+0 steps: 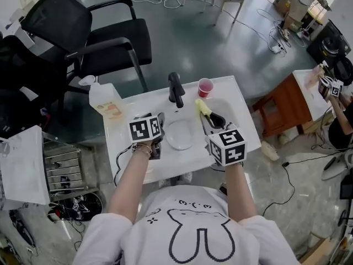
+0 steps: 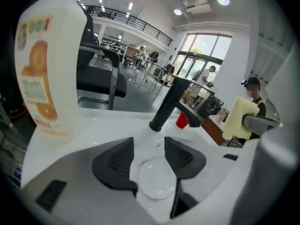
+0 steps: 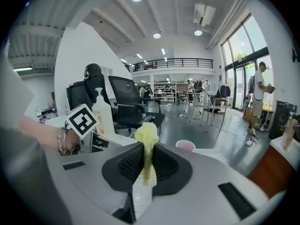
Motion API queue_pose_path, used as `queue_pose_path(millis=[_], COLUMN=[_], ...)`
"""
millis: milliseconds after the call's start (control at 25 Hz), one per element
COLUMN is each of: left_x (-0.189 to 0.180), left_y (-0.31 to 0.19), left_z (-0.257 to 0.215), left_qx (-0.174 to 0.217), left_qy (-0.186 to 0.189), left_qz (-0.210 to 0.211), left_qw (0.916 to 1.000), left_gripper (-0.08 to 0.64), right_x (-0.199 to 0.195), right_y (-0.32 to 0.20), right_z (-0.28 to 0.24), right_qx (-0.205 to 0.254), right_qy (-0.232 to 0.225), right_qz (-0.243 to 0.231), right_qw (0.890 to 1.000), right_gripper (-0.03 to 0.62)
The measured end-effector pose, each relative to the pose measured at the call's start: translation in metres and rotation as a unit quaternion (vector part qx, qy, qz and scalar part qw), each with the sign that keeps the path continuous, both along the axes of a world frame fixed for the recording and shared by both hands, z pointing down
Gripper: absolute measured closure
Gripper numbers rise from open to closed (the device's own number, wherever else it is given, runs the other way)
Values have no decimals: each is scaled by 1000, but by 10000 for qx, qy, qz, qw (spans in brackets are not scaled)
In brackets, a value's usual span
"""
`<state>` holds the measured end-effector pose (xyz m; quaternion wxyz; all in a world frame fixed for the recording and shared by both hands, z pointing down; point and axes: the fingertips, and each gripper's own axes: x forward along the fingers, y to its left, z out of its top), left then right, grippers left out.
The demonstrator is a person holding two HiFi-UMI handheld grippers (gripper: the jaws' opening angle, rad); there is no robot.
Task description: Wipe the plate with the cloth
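Our right tool pinches the yellow cloth, held above the desk. Our left tool stands spread and empty (plate lying free below), so we judge the wiping is yet to come.

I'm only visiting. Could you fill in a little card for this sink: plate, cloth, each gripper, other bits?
plate: round white plate, flat in the white sink unit, not held
cloth: yellow cloth, off the plate
right gripper: shut on the yellow cloth
left gripper: jaws apart, empty, above the plate
nearby: black tap, pink cup, pale orange-labelled bottle
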<state>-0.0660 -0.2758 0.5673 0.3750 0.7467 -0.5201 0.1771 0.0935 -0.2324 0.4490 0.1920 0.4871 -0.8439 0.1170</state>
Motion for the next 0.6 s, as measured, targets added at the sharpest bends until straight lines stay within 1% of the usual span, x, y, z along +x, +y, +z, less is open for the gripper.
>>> queue_pose_path(millis=[80,200,320,440,520,600], left_x=[-5,-7,-11,-13,-14,-17], left_y=[-5,-9,-12,-16,-15,-12], left_z=[-22,-52,-78,-115,-140,-166], left_qx=[291,652,1069,1725,2180,2630], left_qy=[-90,-76,-123,-256,-325,-353], left_qz=[17,78,108,210,265,270], left_qw=[9995,9978,9941,9845,9751,9638], left_gripper=[353,353,353,353,353,353], right_x=[0,3,11,17,19,19], right_y=[-2,-5,-8,-9,-7,-5], right_z=[-11,-23,-35,-52,-62,-73], right_qx=[178,358,497,737,903,1059], right_qy=[-61,-137,-220,-249,-232,-183], right_qz=[44,110,233,318,378,371], right_qw=[9998,9992,9982,9965,9949,9935], right_gripper=[541,541,541,541,541,541])
